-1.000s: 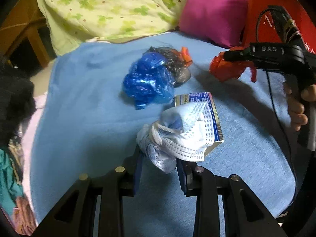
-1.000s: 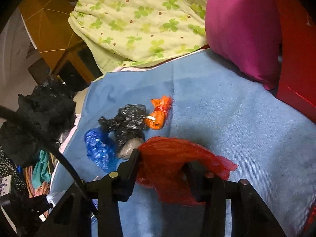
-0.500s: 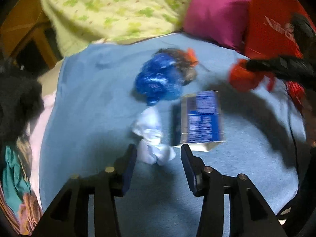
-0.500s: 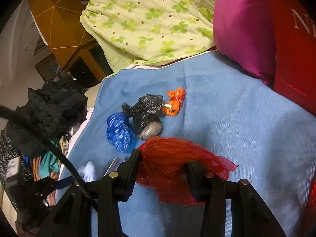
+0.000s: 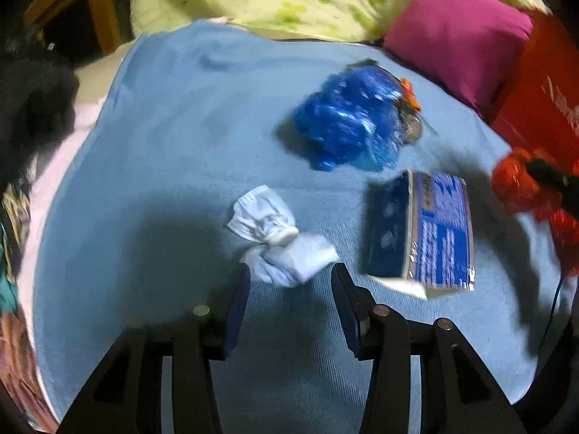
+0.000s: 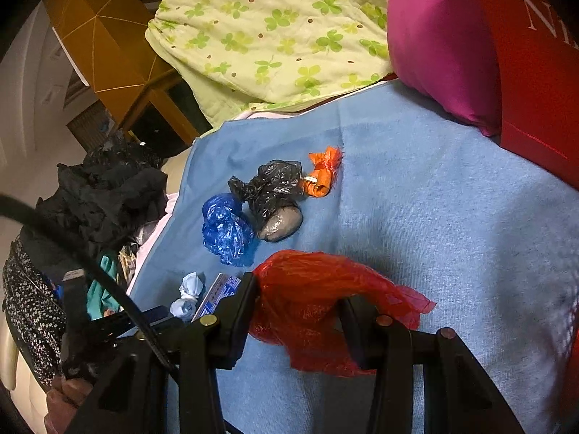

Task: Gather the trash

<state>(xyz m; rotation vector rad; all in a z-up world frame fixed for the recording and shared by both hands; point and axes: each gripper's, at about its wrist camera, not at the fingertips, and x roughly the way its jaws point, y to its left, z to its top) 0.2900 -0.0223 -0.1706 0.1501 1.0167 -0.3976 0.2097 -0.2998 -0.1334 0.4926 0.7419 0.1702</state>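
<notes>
A crumpled white face mask lies on the blue blanket, just ahead of my open, empty left gripper. A flattened blue carton lies to its right. A crumpled blue plastic bag lies farther back, with a black bag and an orange wrapper behind it. My right gripper is shut on a red plastic bag, held above the blanket; it also shows at the right edge of the left wrist view. The mask and blue bag also show in the right wrist view.
A magenta pillow and a red box stand at the back right. A green clover quilt lies at the back. Dark clothes are piled off the blanket's left edge, near a wooden piece of furniture.
My left gripper opened and let go of the face mask, which now lies on the blanket beside the carton. The right gripper still holds the red bag, drawn back a little.
</notes>
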